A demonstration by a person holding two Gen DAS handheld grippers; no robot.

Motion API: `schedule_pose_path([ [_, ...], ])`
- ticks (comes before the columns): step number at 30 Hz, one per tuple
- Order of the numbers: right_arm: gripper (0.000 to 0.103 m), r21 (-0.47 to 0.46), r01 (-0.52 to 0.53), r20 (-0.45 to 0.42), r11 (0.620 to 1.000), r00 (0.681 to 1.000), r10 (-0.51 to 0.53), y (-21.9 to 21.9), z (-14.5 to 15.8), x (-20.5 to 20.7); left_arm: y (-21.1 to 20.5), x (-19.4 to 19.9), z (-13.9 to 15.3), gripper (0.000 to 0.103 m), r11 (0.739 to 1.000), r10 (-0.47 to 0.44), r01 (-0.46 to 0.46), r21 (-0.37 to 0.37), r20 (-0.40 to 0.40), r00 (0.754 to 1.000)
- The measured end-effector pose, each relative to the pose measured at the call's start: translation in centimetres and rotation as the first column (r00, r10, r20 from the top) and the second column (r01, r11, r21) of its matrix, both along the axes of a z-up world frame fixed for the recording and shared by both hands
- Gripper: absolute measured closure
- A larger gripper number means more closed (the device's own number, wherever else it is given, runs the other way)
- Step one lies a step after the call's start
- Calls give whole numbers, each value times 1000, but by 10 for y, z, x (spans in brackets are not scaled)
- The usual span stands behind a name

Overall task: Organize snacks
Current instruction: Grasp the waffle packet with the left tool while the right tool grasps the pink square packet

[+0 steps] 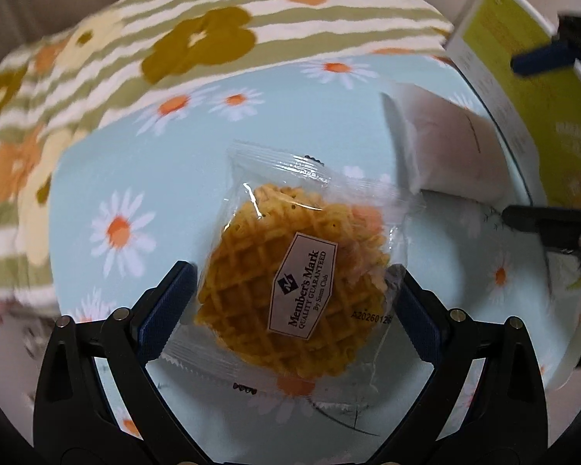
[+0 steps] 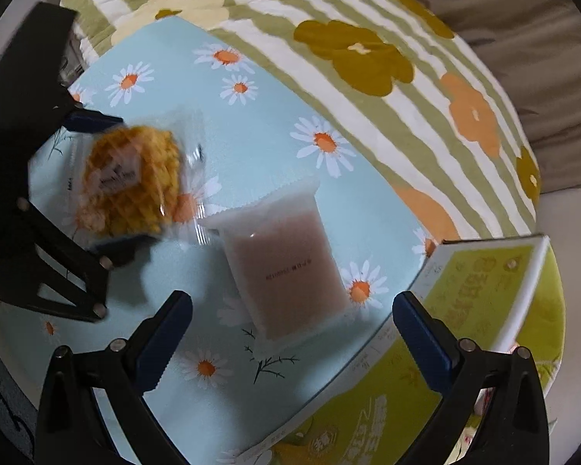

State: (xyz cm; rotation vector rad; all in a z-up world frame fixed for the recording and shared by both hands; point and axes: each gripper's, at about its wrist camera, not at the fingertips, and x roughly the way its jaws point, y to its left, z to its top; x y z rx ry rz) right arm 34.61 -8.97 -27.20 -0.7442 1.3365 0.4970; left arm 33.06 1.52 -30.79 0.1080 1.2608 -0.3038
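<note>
A round waffle in a clear wrapper (image 1: 302, 283) lies on the light blue daisy tablecloth (image 1: 135, 178). My left gripper (image 1: 290, 269) points down over it, open, with one finger on each side of the packet. The same waffle packet (image 2: 131, 182) shows at the left of the right wrist view between the left gripper's fingers (image 2: 97, 120). A pale pink snack packet (image 2: 286, 267) lies flat beside it. My right gripper (image 2: 292, 298) hangs open over the packet's near end, pressing on nothing. The pink packet (image 1: 445, 143) and the right gripper's fingers (image 1: 542, 58) appear at the right of the left wrist view.
A yellow-green carton with white edges (image 2: 464, 310) lies to the right of the pink packet, close to my right finger; it also shows as the carton (image 1: 523, 77). A green-striped floral blanket (image 2: 368, 58) borders the tablecloth at the far side, with beige fabric (image 2: 523, 19) beyond.
</note>
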Motion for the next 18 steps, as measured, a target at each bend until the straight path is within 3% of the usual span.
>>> schedule_pose_path([
  [8,1,-92,-93,-86,991,993,85,12,-35,14,1,-1,0,5,1000,4,-4,-5,-6,1000],
  [11,13,-86,-98,-107,991,990,88,11,-40,19,5,-1,1,6,999,7,-8,-35,-10,1000],
  [18,20,-59,-91,-153,994,985,81,3,-43,29,15,-1,6,22,998,14,-14,-58,-6,1000],
])
